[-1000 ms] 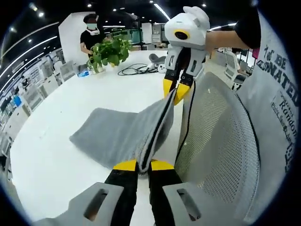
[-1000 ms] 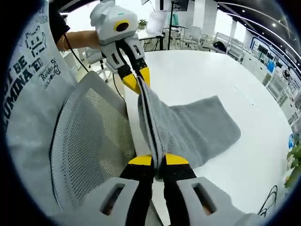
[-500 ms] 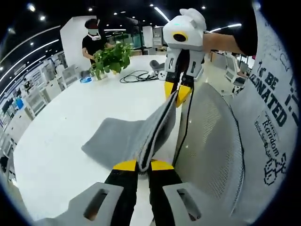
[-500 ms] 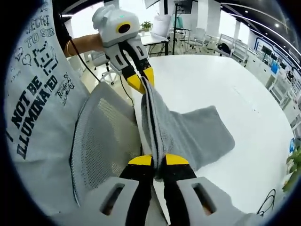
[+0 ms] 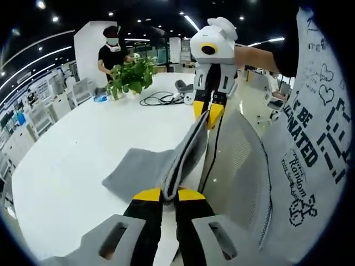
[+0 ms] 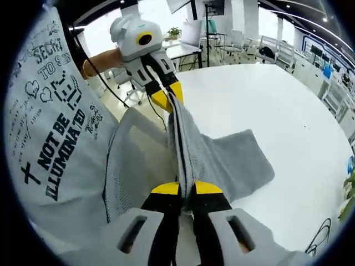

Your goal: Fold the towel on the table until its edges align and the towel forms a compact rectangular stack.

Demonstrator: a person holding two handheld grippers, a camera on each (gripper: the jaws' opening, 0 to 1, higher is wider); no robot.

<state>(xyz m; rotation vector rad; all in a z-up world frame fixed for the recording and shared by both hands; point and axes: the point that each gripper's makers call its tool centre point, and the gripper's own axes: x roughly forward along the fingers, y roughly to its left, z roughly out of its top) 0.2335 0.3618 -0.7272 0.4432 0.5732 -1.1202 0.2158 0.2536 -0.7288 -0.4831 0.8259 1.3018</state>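
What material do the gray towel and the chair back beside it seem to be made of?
The towel looks like soft terry or microfiber cloth: matte gray, fuzzy, draping limply between the grippers. The chair back looks like woven mesh, probably synthetic: a fine grid of small holes shows across its pale gray surface.

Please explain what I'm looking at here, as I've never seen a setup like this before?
There is no robot arm here: a person holds a two-fingered gripper in each hand, and a fisheye camera rides on each one. In the left gripper view, the left gripper rises from the bottom, and the white device opposite is the right gripper. The right gripper view mirrors this: the right gripper is below, the left gripper above. Both are shut on one edge of a grey towel, stretched taut between them; the rest of it lies on the white table. A mesh chair stands beside the table, and a plant and cables sit at the far end.
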